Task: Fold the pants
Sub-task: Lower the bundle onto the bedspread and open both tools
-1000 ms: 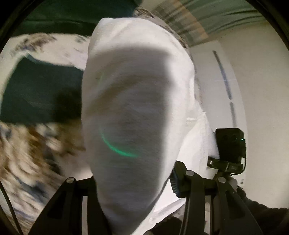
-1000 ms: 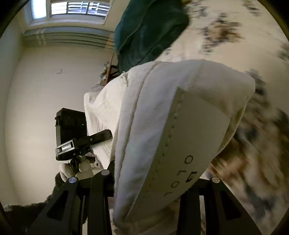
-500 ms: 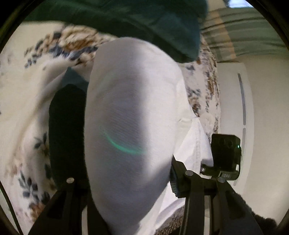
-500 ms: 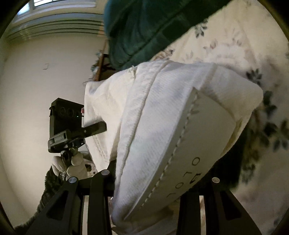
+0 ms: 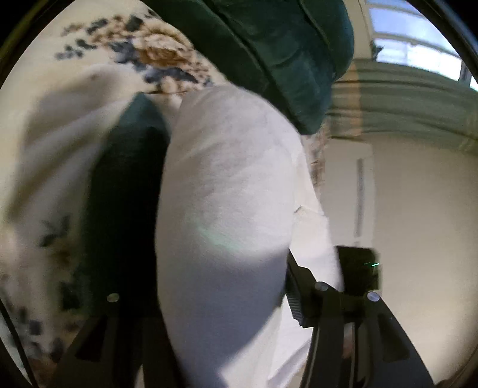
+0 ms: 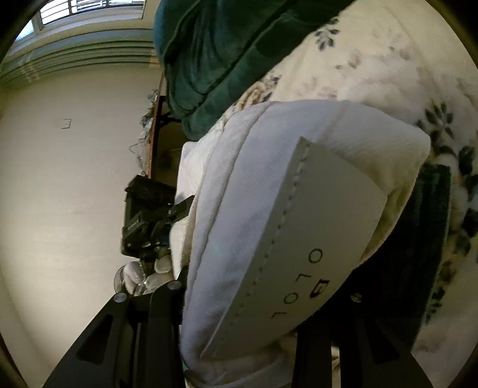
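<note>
Cream bedding printed with blue and brown flowers (image 5: 143,53) fills the background, and a dark green blanket (image 5: 269,50) lies bunched on the bed at the top of both views. Beyond the bed stands a plain pale wall (image 6: 68,185) with a window (image 6: 89,9) high up.

White pants (image 5: 227,209) are lifted above the bed, stretched between the two claws. The left claw (image 5: 215,313) is pinching one bunched end of the fabric, which bulges forward and hides most of its fingers. The right claw (image 6: 239,313) is pinching the waistband end, where a pale rectangular label (image 6: 304,244) with dark lettering is stitched on. Each claw also appears in the other's view: the right claw at the lower right, the left claw (image 6: 146,221) beside the pants, held by a white-gloved hand (image 6: 143,277). No containers appear in either view.
</note>
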A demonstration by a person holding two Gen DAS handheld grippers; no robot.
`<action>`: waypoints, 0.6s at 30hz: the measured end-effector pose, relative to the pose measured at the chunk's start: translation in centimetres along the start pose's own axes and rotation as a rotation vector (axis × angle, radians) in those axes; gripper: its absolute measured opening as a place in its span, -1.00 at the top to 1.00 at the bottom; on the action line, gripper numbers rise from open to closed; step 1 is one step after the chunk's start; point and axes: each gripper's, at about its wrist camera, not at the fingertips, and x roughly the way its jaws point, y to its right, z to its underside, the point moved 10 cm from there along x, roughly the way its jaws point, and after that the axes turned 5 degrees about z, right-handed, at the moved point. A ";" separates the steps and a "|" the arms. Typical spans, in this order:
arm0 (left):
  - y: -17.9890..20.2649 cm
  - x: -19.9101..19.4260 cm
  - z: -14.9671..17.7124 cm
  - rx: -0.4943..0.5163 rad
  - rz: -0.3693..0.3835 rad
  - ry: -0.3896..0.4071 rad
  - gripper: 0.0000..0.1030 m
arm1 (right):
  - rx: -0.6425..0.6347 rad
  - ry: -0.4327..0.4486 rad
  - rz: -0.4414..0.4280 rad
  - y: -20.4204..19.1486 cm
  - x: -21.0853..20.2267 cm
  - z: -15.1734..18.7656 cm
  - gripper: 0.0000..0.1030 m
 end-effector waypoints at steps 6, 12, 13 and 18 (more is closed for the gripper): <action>-1.9 -0.5 1.9 -0.035 -0.110 -0.011 -0.41 | 0.014 -0.114 0.150 0.5 0.6 2.9 0.01; -2.3 0.3 1.7 -0.012 -0.149 -0.016 -0.41 | 0.038 -0.146 0.170 -0.3 2.3 3.0 0.16; -3.1 0.4 1.7 -0.010 -0.149 -0.020 -0.42 | 0.032 -0.157 0.185 -0.1 2.8 3.4 0.16; -2.8 -0.1 2.1 -0.036 -0.188 -0.023 -0.42 | 0.075 -0.136 0.227 2.3 4.1 3.6 -0.17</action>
